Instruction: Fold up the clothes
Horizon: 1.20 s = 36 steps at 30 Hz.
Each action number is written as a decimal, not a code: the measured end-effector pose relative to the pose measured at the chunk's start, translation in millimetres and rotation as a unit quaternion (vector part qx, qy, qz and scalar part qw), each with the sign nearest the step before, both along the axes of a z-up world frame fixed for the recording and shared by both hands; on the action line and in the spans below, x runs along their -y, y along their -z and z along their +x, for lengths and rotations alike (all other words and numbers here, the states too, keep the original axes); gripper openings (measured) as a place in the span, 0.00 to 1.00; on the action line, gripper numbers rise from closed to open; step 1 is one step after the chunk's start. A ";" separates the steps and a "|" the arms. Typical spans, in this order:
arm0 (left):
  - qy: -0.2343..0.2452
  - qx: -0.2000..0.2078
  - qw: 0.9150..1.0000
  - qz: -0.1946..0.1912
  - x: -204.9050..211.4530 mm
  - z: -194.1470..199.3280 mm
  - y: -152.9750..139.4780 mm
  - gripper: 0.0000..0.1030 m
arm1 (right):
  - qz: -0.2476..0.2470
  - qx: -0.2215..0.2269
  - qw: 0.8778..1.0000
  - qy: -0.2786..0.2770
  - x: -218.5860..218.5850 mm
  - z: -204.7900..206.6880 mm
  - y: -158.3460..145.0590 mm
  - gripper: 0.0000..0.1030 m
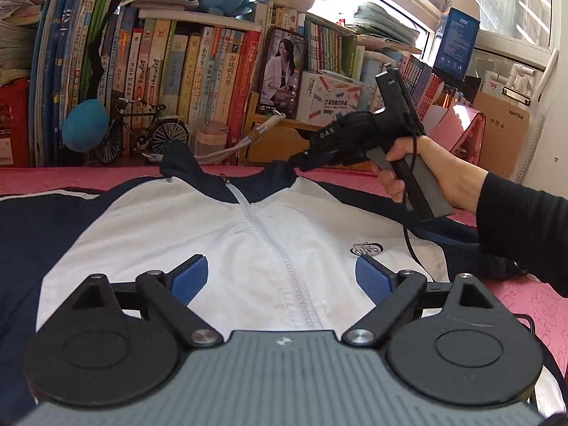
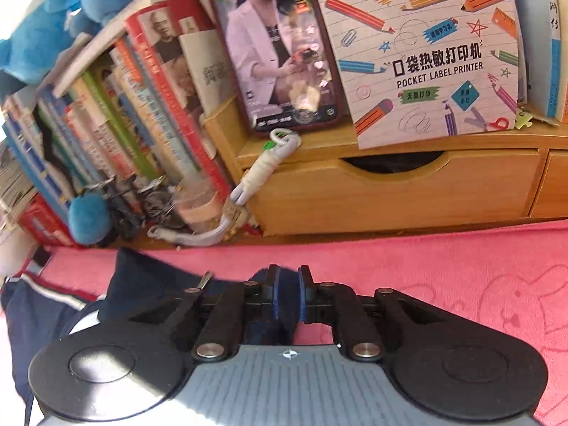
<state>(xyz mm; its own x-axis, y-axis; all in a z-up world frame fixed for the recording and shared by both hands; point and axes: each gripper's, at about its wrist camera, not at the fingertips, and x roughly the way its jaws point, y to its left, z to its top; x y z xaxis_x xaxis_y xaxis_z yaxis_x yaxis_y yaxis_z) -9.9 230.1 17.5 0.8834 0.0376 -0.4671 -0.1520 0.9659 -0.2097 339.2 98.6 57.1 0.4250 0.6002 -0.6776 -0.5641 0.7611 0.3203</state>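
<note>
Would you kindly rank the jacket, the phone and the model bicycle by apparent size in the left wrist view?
1. Jacket, though nearest the camera.
2. Model bicycle.
3. Phone, looking close to the bicycle in size, so their order is unsure.

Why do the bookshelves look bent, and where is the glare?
Left wrist view: the fisheye lens bows the books; the window is washed out. Right wrist view: sunlight glints off the right gripper housing; the toy bicycle is blurred.

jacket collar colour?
Navy collar; best seen in the left wrist view.
</note>
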 end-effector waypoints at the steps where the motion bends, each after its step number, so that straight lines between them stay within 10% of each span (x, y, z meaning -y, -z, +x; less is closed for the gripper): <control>1: -0.010 0.000 1.000 0.012 -13.0 1.2 -8.5 0.96 | -0.008 0.003 1.000 -0.019 6.7 -6.3 -0.1 0.54; 5: -0.044 -0.013 0.996 0.079 -62.6 31.2 -24.4 0.96 | -0.034 0.011 0.998 -0.053 13.7 -18.4 7.7 0.65; 9: -0.058 -0.055 0.994 0.069 -103.4 71.1 -11.7 0.94 | -0.036 -0.003 0.997 -0.073 8.5 -23.9 17.8 0.66; 12: -0.055 -0.068 0.994 0.072 -110.2 86.4 9.5 0.93 | -0.034 0.026 0.996 -0.083 -14.8 -29.7 19.8 0.33; 16: -0.070 -0.111 0.984 0.118 -104.7 96.1 37.8 0.93 | -0.023 0.065 0.998 0.007 -20.1 -8.7 18.6 0.20; 22: -0.066 -0.111 0.982 0.139 -105.7 89.5 40.1 0.93 | 0.007 0.064 0.998 0.007 -2.4 -11.6 9.5 0.24; 25: -0.049 -0.080 0.987 0.132 -98.6 88.3 27.4 0.93 | -0.004 0.044 0.999 -0.026 -0.7 -18.9 10.1 0.49; 31: 0.022 -0.046 0.990 0.133 -57.6 91.2 12.6 0.93 | 0.001 0.035 0.999 -0.016 -18.1 -5.8 21.4 0.17; 35: 0.052 -0.038 0.985 0.163 -33.4 98.2 8.8 0.94 | 0.067 0.125 0.989 0.048 -2.6 -7.5 4.5 0.19; 36: 0.058 -0.038 0.984 0.163 -30.7 100.9 8.4 0.94 | 0.070 0.119 0.990 0.040 3.0 -6.2 -0.3 0.32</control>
